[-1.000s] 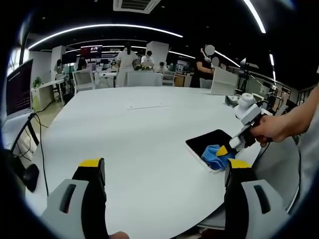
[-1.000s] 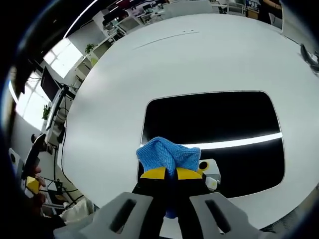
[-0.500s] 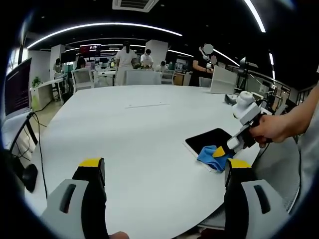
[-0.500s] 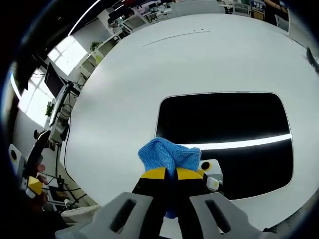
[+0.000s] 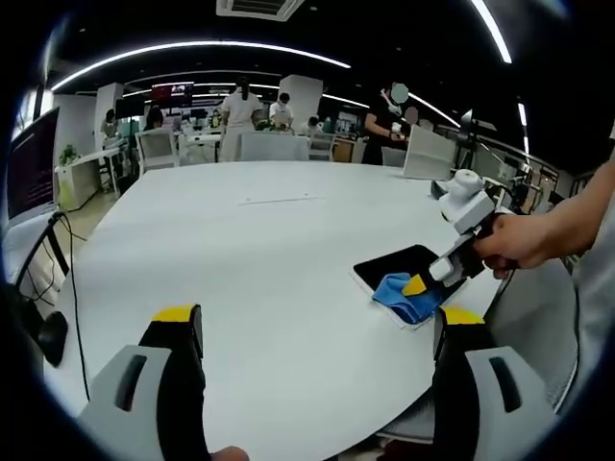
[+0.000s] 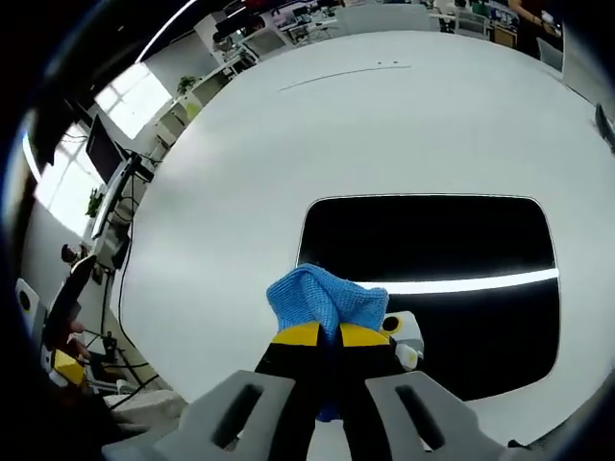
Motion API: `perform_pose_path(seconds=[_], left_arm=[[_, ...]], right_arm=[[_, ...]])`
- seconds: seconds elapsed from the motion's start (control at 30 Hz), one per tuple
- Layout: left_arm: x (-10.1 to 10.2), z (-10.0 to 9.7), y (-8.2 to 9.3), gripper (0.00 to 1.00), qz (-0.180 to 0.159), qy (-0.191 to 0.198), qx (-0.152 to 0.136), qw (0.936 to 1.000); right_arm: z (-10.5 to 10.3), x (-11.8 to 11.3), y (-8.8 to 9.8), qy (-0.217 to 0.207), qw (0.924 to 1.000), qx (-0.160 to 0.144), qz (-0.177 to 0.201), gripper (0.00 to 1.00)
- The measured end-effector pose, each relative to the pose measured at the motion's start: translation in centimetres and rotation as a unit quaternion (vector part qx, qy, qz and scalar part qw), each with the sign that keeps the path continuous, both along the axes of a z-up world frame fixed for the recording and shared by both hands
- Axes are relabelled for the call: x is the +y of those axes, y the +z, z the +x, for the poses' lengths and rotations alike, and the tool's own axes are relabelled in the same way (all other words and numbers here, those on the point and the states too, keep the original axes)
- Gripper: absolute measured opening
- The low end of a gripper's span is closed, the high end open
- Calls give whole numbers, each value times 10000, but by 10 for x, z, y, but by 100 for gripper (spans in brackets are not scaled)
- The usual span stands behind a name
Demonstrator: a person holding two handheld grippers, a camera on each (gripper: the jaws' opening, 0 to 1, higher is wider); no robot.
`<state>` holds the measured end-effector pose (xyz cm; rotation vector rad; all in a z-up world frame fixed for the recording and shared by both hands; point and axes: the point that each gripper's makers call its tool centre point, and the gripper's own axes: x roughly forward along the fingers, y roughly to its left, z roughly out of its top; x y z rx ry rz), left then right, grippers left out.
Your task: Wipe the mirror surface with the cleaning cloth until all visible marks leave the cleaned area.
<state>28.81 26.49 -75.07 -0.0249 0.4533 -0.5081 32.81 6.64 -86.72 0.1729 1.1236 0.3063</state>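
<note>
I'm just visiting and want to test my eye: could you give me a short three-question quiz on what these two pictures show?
1. True or false: the right gripper is shut on the blue cloth.
2. What does the mirror lie on? A) a chair B) the white table C) the floor
3. Fill in: the left gripper holds ____.

Key: 1 true; 2 B; 3 nothing, its jaws stand open above the table.
</note>
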Motion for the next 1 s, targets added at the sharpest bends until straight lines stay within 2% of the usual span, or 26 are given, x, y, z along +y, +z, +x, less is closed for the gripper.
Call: perform_pose_path(seconds=[0.27, 0.8, 1.0], left_arm=[[1, 1, -2, 99, 9, -26, 37, 10000], [2, 1, -10, 99, -30, -3, 153, 9999], [0, 1, -12, 99, -13, -53, 175, 9998]], right_arm=[[11, 0, 0, 43, 10000, -20, -42, 0], [54, 3, -3, 263, 9993, -117, -241, 0], [63, 3, -2, 279, 9991, -151, -284, 0]])
